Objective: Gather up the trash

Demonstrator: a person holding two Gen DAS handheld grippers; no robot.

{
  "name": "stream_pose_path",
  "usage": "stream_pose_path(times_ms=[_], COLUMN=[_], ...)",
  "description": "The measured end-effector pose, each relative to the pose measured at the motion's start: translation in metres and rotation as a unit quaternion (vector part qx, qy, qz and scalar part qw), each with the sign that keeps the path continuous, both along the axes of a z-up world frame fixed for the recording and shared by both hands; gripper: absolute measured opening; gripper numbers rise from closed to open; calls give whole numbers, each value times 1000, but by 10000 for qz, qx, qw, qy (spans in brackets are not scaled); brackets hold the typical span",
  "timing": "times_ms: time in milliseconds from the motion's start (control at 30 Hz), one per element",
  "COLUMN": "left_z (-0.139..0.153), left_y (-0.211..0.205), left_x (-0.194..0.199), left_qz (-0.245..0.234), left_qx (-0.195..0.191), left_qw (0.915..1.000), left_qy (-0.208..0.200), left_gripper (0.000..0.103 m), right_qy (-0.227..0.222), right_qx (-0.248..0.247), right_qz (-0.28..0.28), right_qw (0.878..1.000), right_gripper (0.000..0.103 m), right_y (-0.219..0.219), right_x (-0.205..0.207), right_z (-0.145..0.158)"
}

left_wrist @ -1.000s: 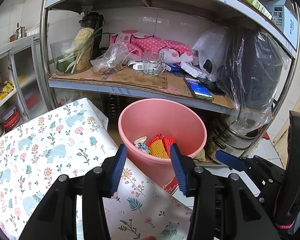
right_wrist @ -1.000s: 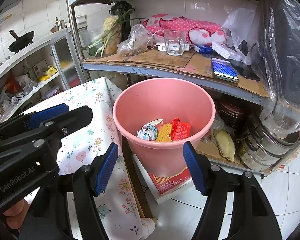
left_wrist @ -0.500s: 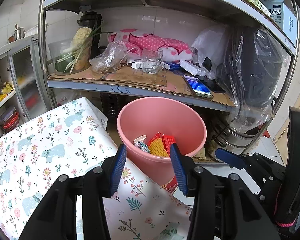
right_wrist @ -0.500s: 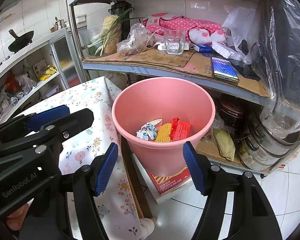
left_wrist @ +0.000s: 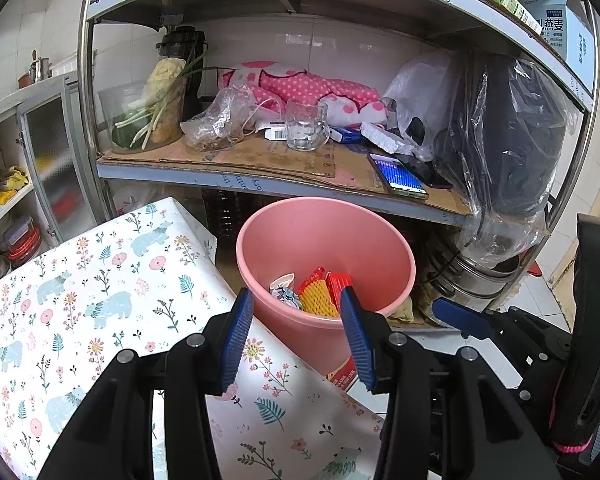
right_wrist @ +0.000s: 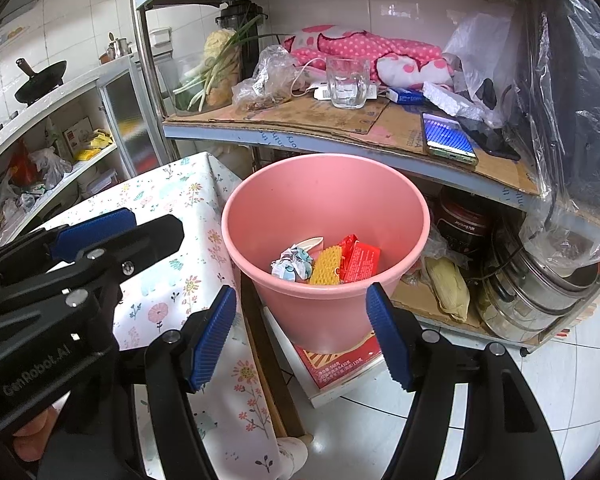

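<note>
A pink bucket (left_wrist: 326,240) (right_wrist: 326,216) stands on the floor beside the table corner, under a metal shelf. Inside it lie a crumpled wrapper (right_wrist: 292,264), a yellow scrubber (right_wrist: 327,266) and red packets (right_wrist: 360,258). My left gripper (left_wrist: 296,336) hovers over the table edge just short of the bucket, open with nothing between its blue pads. My right gripper (right_wrist: 302,332) hangs in front of the bucket's near wall, open and empty. The left gripper (right_wrist: 96,232) also shows at the left of the right wrist view.
A table with a floral cloth (left_wrist: 80,292) fills the left. The shelf (left_wrist: 260,164) above the bucket carries a glass mug (right_wrist: 346,84), a phone (right_wrist: 448,138), plastic bags and vegetables. Steel pots (right_wrist: 540,292) and a red box (right_wrist: 340,364) sit low at the right.
</note>
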State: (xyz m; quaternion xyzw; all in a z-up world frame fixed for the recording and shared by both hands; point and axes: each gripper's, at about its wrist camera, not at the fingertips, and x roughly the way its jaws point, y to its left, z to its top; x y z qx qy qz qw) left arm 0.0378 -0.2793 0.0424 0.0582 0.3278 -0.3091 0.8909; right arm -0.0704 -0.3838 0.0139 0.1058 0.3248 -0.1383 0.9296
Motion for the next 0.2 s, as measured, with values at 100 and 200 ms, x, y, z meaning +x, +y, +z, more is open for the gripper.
stream_pose_path(times_ms=[100, 200], left_z=[-1, -1], left_y=[0, 1], left_x=[1, 1], left_qz=[-7, 1], left_qx=[24, 28], left_qw=[10000, 10000], left_qy=[20, 21], left_gripper=[45, 45], right_qy=[1, 12], right_qx=[0, 1], right_qz=[4, 4], right_qw=[10000, 10000], right_gripper=[68, 68], right_y=[0, -1], right_x=[0, 1], right_z=[0, -1])
